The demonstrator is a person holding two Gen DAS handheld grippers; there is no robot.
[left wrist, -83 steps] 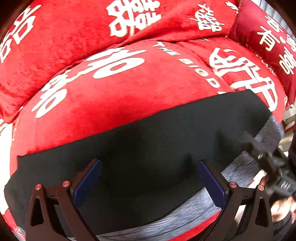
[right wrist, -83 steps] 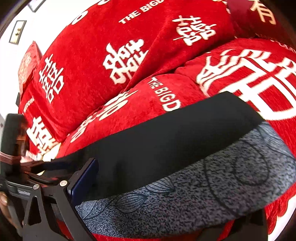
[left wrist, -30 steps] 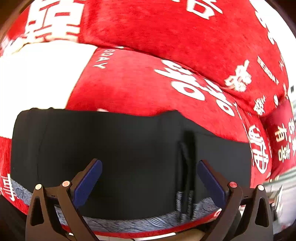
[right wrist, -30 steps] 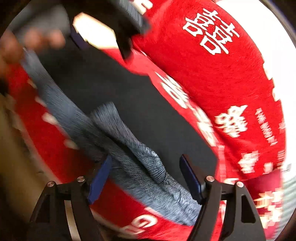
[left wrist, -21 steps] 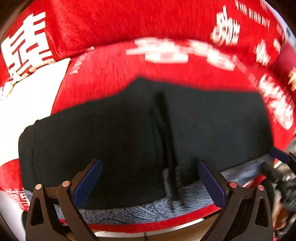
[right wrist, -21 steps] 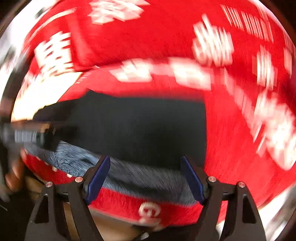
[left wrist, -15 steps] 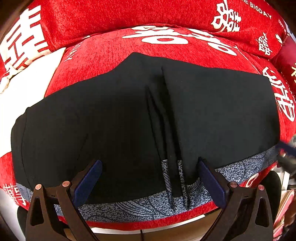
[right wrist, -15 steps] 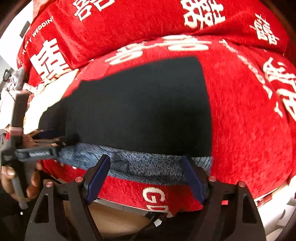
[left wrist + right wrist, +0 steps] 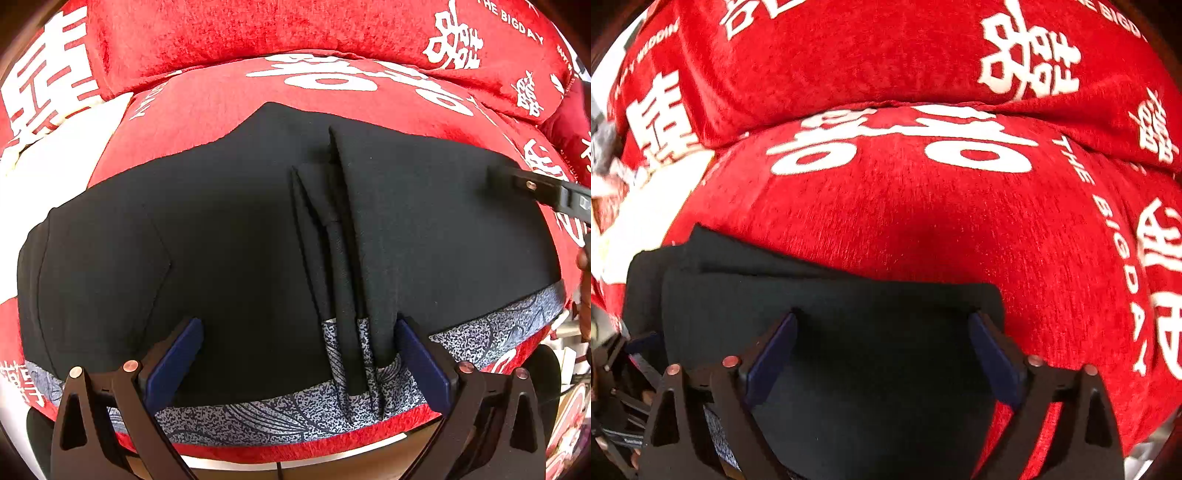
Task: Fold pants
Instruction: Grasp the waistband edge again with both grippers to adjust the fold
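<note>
Black pants (image 9: 229, 240) with a grey patterned band (image 9: 280, 417) along the near edge lie flat across the red sofa seat (image 9: 207, 110). A bunched ridge of pleats (image 9: 340, 251) stands up in their middle. My left gripper (image 9: 297, 354) hovers open over the near band, its right finger beside the pleats. In the right wrist view my right gripper (image 9: 882, 350) hangs over the right end of the pants (image 9: 849, 306). Its jaws are opening, with cloth below them and the pads not pressing on it. One arm of the right gripper (image 9: 535, 188) shows at the left wrist view's right edge.
Red back cushions (image 9: 886, 48) with white characters rise behind the seat. A white patch (image 9: 55, 155) covers the seat at the left. The sofa's front edge (image 9: 295, 446) runs just under the band. The left gripper's frame (image 9: 617, 369) shows at the lower left.
My right gripper swung from the left side of the pants to their right end and rolled level. The left gripper sank closer over the near band, then held still. The pleated ridge stays put.
</note>
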